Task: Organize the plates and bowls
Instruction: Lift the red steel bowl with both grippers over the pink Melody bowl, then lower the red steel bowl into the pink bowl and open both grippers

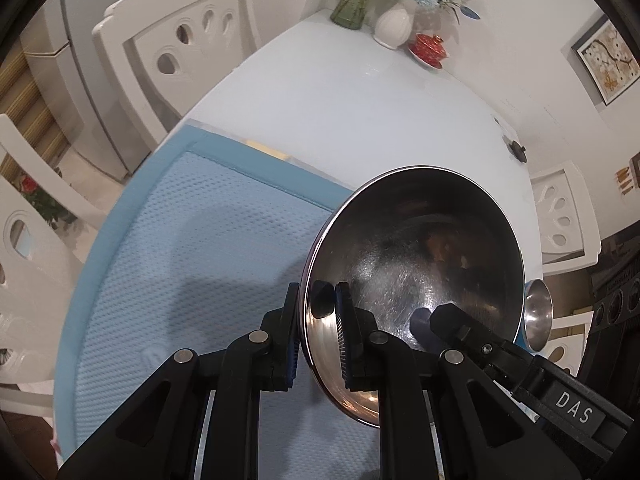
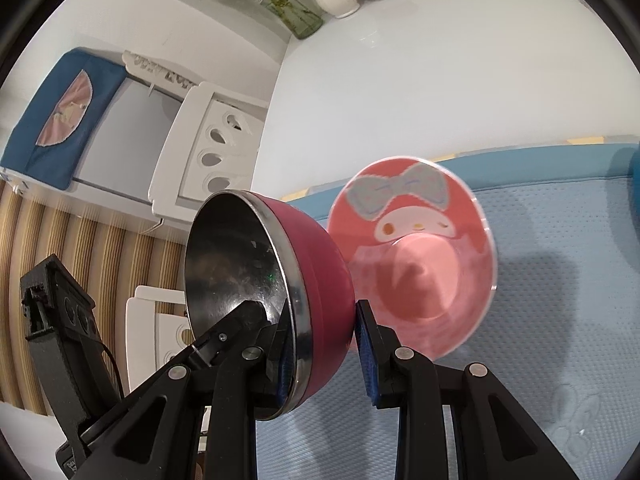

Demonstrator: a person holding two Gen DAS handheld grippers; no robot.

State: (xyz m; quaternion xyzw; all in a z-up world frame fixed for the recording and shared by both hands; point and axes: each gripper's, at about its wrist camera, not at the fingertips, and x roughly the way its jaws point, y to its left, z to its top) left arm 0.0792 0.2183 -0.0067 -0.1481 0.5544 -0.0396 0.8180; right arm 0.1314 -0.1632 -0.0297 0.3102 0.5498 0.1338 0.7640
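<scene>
Both grippers hold one tilted bowl [image 1: 420,240], steel inside and dark red outside [image 2: 316,264], above the blue mat. My left gripper [image 1: 316,292] is shut on its near left rim, one pad outside and one inside. My right gripper [image 2: 320,316] is shut on the bowl's wall, its left pad inside and its right pad on the red outside. The right gripper's finger [image 1: 444,316] shows inside the bowl in the left wrist view, and the left one's finger [image 2: 240,320] in the right wrist view. Behind the red bowl, a pink cartoon bowl [image 2: 416,248] tilts towards the camera, blurred. Its support is hidden.
A blue mesh mat [image 1: 180,260] covers the near part of the white table [image 1: 360,100]. A steel-lined blue bowl [image 1: 538,316] sits at the mat's right. At the far end stand vases with flowers [image 1: 394,26] and a red lidded cup [image 1: 430,46]. White chairs [image 1: 180,40] surround the table.
</scene>
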